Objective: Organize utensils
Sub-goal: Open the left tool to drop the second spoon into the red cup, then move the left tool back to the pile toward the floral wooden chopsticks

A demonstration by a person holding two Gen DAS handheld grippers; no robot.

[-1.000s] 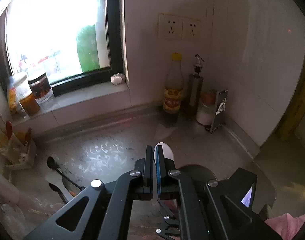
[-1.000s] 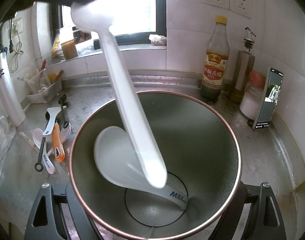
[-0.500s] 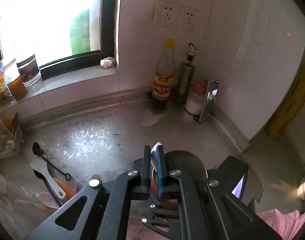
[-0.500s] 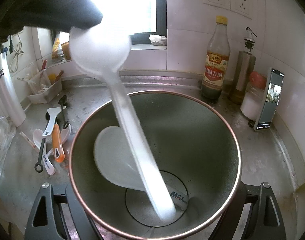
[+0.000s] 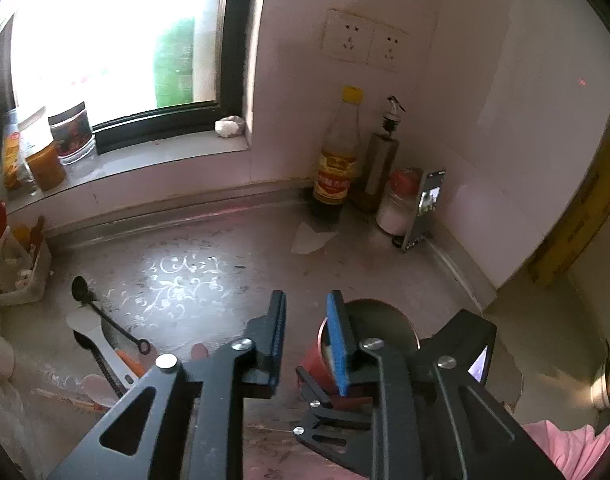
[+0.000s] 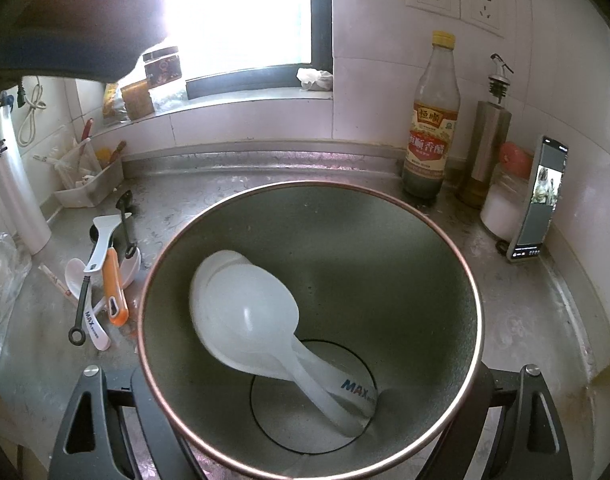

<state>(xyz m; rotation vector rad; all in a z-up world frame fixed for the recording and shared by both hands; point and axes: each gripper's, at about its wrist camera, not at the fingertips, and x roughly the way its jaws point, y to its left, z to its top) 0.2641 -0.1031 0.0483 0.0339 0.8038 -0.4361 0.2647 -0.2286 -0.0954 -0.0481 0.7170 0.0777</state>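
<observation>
My right gripper is shut on a metal cup (image 6: 405, 240) with a copper rim that fills the right wrist view. Two white plastic spoons (image 6: 257, 316) lie inside it, bowls up against the left wall. My left gripper (image 5: 305, 312) is open and empty, hovering above the cup (image 5: 385, 316), and shows as a dark shape at the top left of the right wrist view (image 6: 77, 32). A pile of loose utensils (image 6: 105, 276) lies on the counter left of the cup: white spoons, an orange-handled tool and black measuring spoons; it also shows in the left wrist view (image 5: 109, 340).
A vinegar bottle (image 6: 433, 120), an oil dispenser (image 6: 489, 140), a white jar (image 6: 505, 208) and a propped phone (image 6: 541, 200) stand in the back right corner. A white caddy (image 6: 89, 184) sits at the back left. Jars (image 5: 53, 144) stand on the windowsill.
My left gripper has opened and let go of the white spoon, which has dropped into the cup onto the other spoon. The left gripper has risen slightly.
</observation>
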